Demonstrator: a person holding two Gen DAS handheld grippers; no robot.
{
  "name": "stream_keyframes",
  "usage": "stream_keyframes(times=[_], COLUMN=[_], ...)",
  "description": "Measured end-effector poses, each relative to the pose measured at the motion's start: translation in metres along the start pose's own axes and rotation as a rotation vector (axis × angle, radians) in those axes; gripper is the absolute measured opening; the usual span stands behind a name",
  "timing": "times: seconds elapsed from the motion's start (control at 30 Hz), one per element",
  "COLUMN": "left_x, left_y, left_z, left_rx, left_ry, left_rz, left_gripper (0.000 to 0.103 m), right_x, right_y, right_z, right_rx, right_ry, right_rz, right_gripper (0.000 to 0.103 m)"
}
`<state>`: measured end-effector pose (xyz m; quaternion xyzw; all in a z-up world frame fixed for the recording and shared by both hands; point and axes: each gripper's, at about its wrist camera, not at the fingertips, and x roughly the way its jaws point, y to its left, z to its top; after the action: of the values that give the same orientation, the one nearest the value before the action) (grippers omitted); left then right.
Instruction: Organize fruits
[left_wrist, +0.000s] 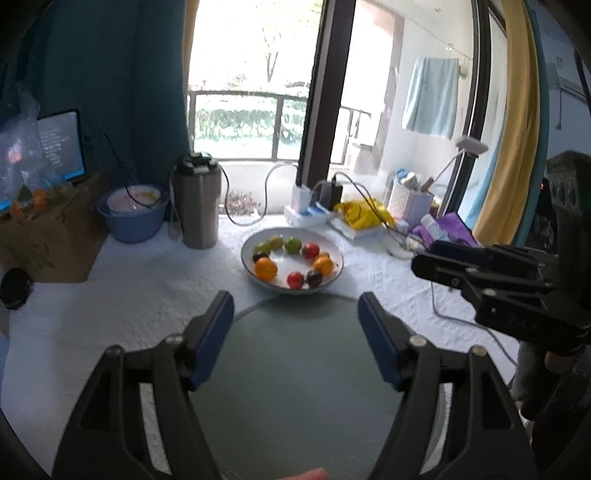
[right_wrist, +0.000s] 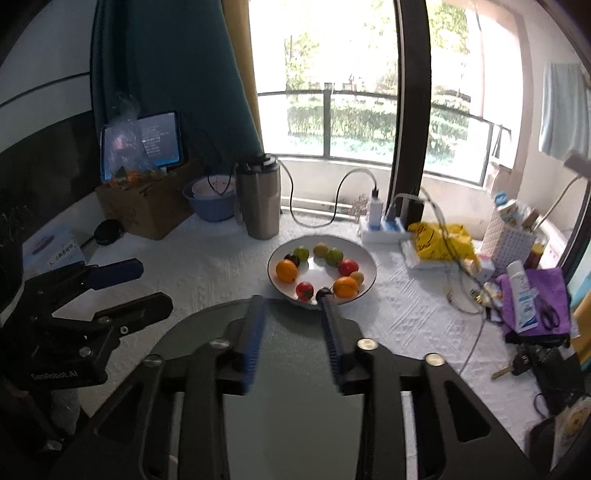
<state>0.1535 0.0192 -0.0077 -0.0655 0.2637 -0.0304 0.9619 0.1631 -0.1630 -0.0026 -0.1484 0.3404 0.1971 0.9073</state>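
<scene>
both hand-held tools hang tilted downward with nothing between their blue pads. the left tool (left_wrist: 295, 306) has its jaws spread wide, fingers rising from 7 and 5 o'clock in its own view. the right tool (right_wrist: 291, 299) shows a narrower gap, its jaws parted and empty. each tool appears in the other's view: the right at 3 o'clock, the left at 9 o'clock, side by side.

Fruits (left_wrist: 266, 268) lie ringed in a bowl (left_wrist: 334, 275) behind a round mat (left_wrist: 295, 369).
</scene>
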Motion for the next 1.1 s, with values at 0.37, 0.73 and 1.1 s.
stream_keyframes(times=[0.37,0.73,1.1], left_x=[-0.05,-0.077,-0.106], left_y=[-0.009,-0.011,-0.017], left_z=[0.016,0.025,0.036], left_rx=[-0.003,0.01,0.025], left_ry=[-0.107,-0.2,-0.281], left_rz=[0.062,0.19,0.245], left_gripper=[0.092,0.092,0.095], right_x=[-0.053,-0.079,-0.099], right_y=[0.013,0.016,0.013], right_z=[0.014,0.019,0.026], right_rx=[-0.008,0.004,0.026], right_ry=[-0.106,-0.166,-0.22], right_rz=[-0.029,-0.056,-0.103], right_gripper=[0.048,0.075,0.084])
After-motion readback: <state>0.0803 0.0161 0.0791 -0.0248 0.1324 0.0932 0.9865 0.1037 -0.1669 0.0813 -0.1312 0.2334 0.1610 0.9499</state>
